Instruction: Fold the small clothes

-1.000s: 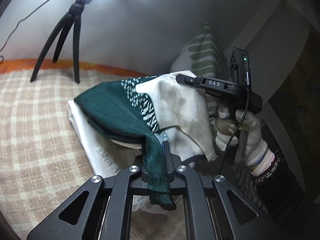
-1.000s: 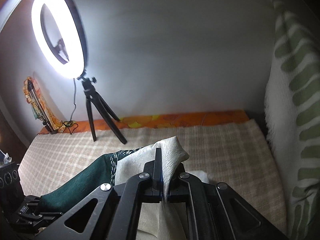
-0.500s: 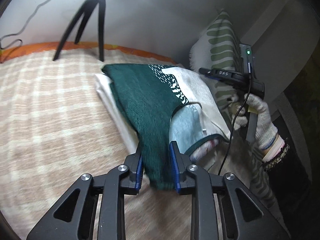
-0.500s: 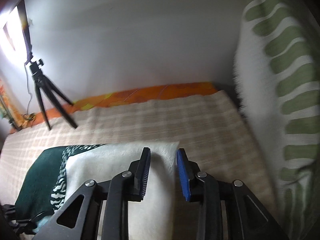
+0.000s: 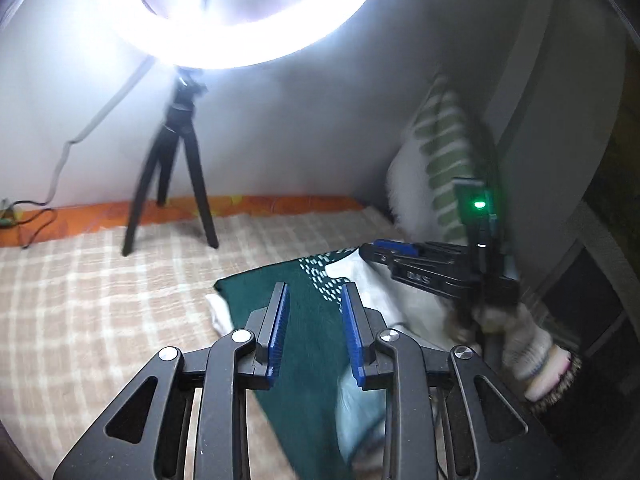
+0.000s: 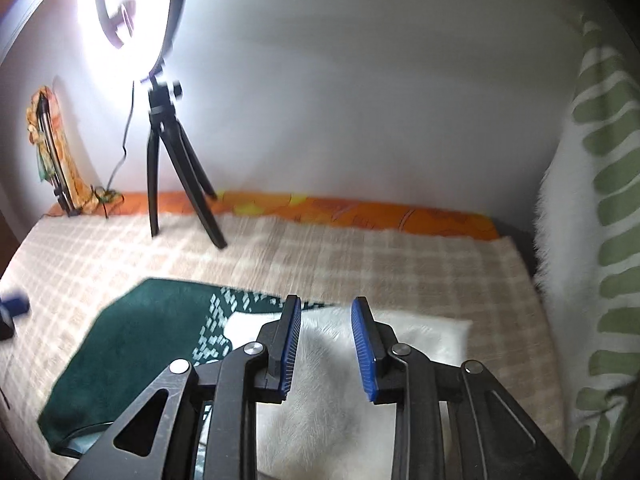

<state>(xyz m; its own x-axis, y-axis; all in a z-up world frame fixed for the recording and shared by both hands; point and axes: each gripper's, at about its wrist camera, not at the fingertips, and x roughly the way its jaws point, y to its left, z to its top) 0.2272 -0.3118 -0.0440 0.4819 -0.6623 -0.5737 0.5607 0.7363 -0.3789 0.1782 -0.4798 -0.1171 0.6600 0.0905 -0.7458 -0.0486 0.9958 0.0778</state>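
Observation:
A small folded garment, dark green [image 5: 304,344] with a white speckled band and a cream part [image 6: 340,412], lies on the checked blanket [image 5: 100,312]. My left gripper [image 5: 314,292] is open and empty, raised over the green part. My right gripper [image 6: 326,304] is open and empty above the cream part; it also shows in the left wrist view [image 5: 380,250], held by a gloved hand at the right.
A ring light on a black tripod [image 5: 172,184] stands at the back of the bed by the wall; it also shows in the right wrist view [image 6: 168,168]. A white pillow with green stripes [image 6: 600,240] stands at the right. An orange sheet edge [image 6: 360,210] runs along the wall.
Both grippers have opened, let go of the garment and lifted away. The garment now lies folded flat on the blanket.

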